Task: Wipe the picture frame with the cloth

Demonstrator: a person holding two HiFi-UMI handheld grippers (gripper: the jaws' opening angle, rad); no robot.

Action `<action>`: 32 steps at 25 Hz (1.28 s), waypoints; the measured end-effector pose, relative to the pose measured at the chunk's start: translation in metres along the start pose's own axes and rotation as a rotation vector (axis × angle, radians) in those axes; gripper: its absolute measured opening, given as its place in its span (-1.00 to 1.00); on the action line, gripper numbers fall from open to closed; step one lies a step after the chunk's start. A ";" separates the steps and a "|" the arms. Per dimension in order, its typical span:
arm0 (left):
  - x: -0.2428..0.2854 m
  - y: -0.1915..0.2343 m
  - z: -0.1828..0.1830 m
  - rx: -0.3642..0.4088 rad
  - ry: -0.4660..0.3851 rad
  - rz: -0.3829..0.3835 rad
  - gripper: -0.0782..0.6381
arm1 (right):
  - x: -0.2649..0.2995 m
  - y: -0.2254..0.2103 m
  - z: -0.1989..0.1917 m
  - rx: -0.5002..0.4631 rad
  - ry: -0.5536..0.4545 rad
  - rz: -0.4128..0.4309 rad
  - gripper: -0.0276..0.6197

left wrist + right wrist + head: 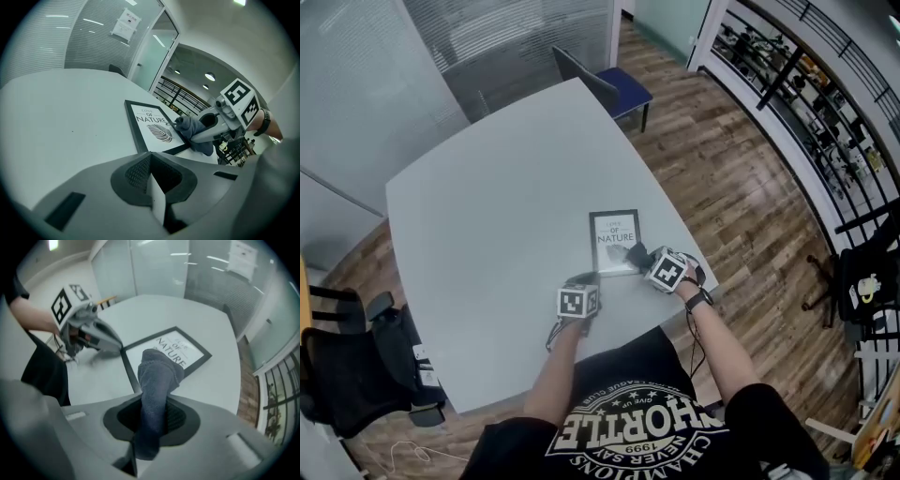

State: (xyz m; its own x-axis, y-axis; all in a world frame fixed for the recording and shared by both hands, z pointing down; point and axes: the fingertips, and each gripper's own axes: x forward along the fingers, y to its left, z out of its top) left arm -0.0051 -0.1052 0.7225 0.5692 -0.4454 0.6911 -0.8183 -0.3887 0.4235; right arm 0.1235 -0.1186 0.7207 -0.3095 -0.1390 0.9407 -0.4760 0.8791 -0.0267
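The left tool (583,281) is sitting with its jaws pressed together on nothing. Its tip is resting at, or just beside, the 7 o'clock corner of the picture frame (614,236), seemingly pinning it so it does not slide under the rubbing. The frame is lying flat on the worktop (487,216) near its 5 o'clock edge, at 1 o'clock from that tool. The right tool (642,258) is clamping a blue-grey cloth (634,251) and pressing its bunched end onto the frame's 5 o'clock corner, so the frame is spreading toward 11 o'clock from its jaws.
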 end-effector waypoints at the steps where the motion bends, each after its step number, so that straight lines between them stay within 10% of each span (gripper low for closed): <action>1: -0.003 -0.001 0.003 0.006 0.000 0.006 -0.80 | -0.006 -0.001 0.009 0.074 -0.077 -0.001 -0.69; 6: -0.029 -0.025 0.046 0.079 -0.110 -0.035 -0.80 | -0.074 -0.009 0.074 0.330 -0.515 -0.008 -0.69; 13: -0.124 -0.070 0.154 0.238 -0.400 -0.018 -0.80 | -0.199 -0.012 0.127 0.323 -0.850 -0.301 -0.69; 21: -0.223 -0.119 0.208 0.442 -0.678 0.064 -0.80 | -0.299 0.017 0.133 0.254 -0.973 -0.733 -0.69; 32: -0.243 -0.131 0.189 0.445 -0.739 0.092 -0.80 | -0.320 0.059 0.121 0.268 -1.002 -0.763 -0.69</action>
State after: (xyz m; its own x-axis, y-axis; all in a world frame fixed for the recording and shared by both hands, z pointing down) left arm -0.0215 -0.0990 0.3883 0.5352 -0.8401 0.0885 -0.8438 -0.5366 0.0094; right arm 0.0948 -0.0773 0.3770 -0.3118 -0.9461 0.0875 -0.9186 0.3237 0.2267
